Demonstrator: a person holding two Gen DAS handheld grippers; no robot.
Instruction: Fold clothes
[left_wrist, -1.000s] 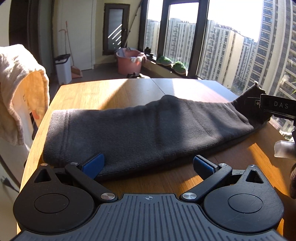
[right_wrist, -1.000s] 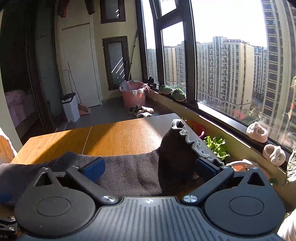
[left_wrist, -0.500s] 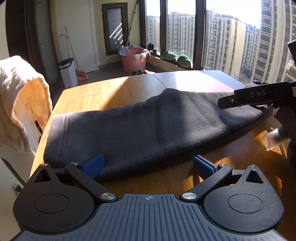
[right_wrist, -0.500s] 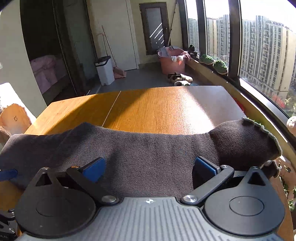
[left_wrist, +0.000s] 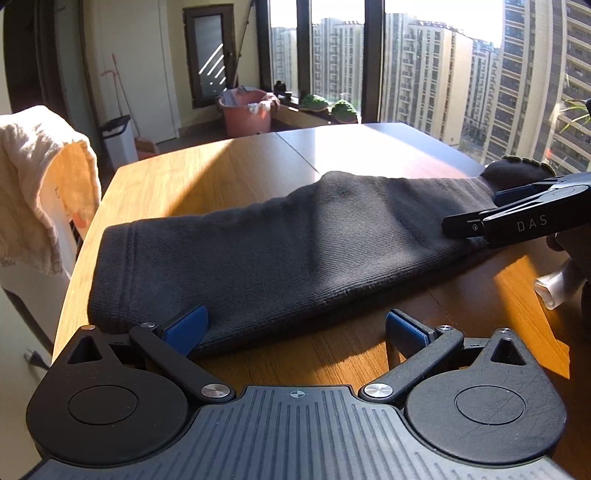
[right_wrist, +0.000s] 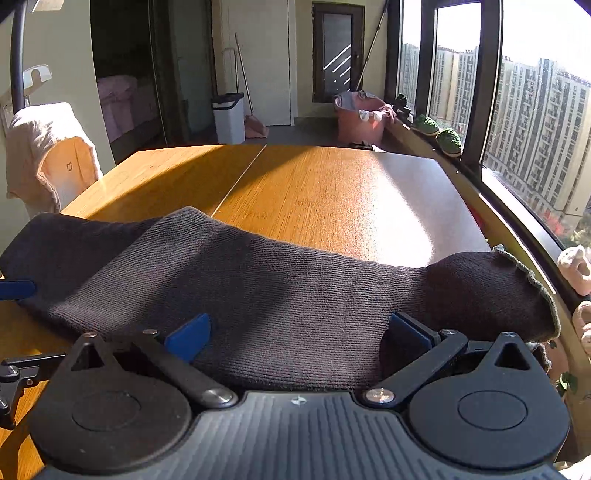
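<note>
A dark grey knitted garment lies folded lengthwise across the wooden table. It also shows in the right wrist view. My left gripper is open at the garment's near left edge, its left pad over the cloth. My right gripper is open with both blue pads resting on the garment near its right end. The right gripper also shows from the side in the left wrist view. The garment's frilled end lies at the table's right edge.
A chair with a cream towel over it stands at the table's left side. A window sill runs close along the right. A pink tub and a white bin stand on the floor beyond.
The right gripper has lowered the garment's raised right end onto the table and now rests open on it. The left gripper has stayed put.
</note>
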